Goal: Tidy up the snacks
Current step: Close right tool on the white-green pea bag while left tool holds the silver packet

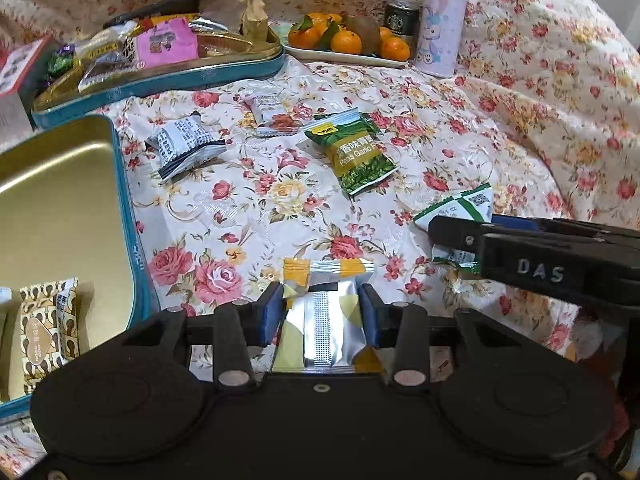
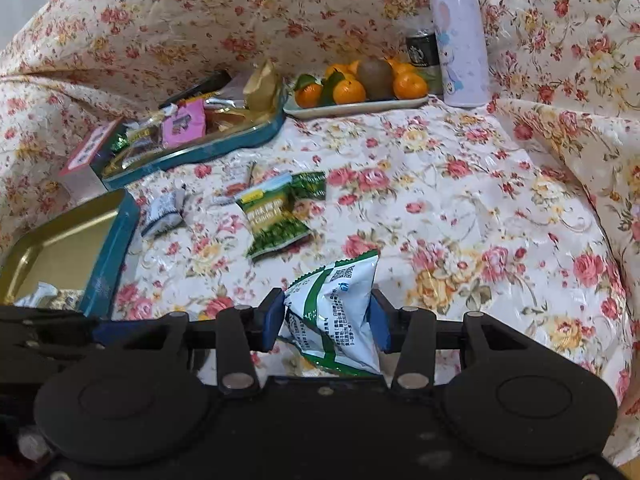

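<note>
Two handheld claws work over a surface draped in a floral cloth (image 1: 460,128), where small snack packets lie scattered. The left claw (image 1: 322,314) sits around a silver and yellow packet (image 1: 320,320), its blue pads touching both sides; it appears to be gripping the packet. Just left of it lies an open gold tin (image 1: 60,200) with teal walls, holding a brown patterned packet (image 1: 48,332) in its near corner. The right claw (image 2: 326,320) pinches a white and green packet (image 2: 340,312), which crumples between the pads. Still loose on the cloth are a green peas packet (image 1: 352,152), a grey and white packet (image 1: 186,146) and a small pale packet (image 1: 272,114). Further back stand a second tin (image 1: 160,80) crowded with snacks, a plate of oranges (image 1: 348,56) and a lilac flask (image 1: 440,20). To do this well, I judge each packet should be lifted clear of the tin's wall before being let go inside, with only a light squeeze so nothing is crushed.
</note>
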A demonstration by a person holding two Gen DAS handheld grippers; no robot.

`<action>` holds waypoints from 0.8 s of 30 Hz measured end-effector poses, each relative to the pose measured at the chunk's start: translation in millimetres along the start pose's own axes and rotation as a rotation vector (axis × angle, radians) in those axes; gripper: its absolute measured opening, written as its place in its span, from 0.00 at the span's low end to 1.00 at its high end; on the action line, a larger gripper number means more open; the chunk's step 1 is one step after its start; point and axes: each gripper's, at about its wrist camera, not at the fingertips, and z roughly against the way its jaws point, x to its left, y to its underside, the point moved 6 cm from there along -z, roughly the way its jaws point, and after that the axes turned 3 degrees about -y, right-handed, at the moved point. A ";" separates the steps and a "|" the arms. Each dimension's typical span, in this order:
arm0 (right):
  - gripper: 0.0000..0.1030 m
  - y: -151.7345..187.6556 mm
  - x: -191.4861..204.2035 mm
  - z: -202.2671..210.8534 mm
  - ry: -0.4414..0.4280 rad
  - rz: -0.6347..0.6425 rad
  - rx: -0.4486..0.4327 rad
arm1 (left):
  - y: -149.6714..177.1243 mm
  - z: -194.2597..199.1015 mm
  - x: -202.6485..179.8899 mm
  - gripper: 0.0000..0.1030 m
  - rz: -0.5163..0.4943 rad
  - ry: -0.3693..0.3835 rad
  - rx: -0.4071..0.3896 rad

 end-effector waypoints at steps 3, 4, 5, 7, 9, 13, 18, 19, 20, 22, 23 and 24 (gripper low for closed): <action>0.48 5.2 1.4 -4.1 0.033 0.021 -0.001 | 2.4 0.3 -5.2 0.48 -0.037 -0.033 -0.012; 0.48 6.6 1.6 -5.3 0.040 0.025 0.002 | 3.2 0.4 -6.6 0.48 -0.045 -0.041 -0.015; 0.49 7.7 1.9 -7.2 0.044 0.027 0.002 | 3.4 0.8 -6.5 0.48 -0.050 -0.044 -0.018; 0.49 9.3 4.3 -8.9 0.056 0.043 -0.006 | 3.1 1.1 -6.1 0.48 -0.051 -0.045 -0.019; 0.52 10.6 5.9 -8.8 0.068 0.061 -0.014 | 3.2 1.2 -6.5 0.48 -0.050 -0.045 -0.017; 0.55 13.2 10.2 -10.1 0.088 0.100 -0.026 | 2.9 2.5 -6.2 0.48 -0.044 -0.042 -0.013; 0.61 17.1 15.4 -12.9 0.113 0.127 -0.044 | 1.5 3.1 -4.3 0.48 -0.039 -0.044 -0.007; 0.62 17.4 15.3 -13.2 0.111 0.121 -0.047 | 1.2 3.5 -3.4 0.48 -0.037 -0.044 -0.007; 0.64 17.8 14.9 -12.2 0.106 0.115 -0.050 | 1.0 4.0 -2.4 0.48 -0.034 -0.044 -0.005; 0.68 18.2 15.2 -12.1 0.094 0.109 -0.054 | 0.5 5.0 0.2 0.48 -0.023 -0.044 -0.004; 0.71 18.7 15.7 -12.5 0.089 0.111 -0.054 | 0.4 5.5 1.8 0.48 -0.015 -0.046 -0.003; 0.73 19.1 16.6 -12.9 0.085 0.117 -0.054 | 0.7 5.4 3.2 0.48 -0.014 -0.045 0.001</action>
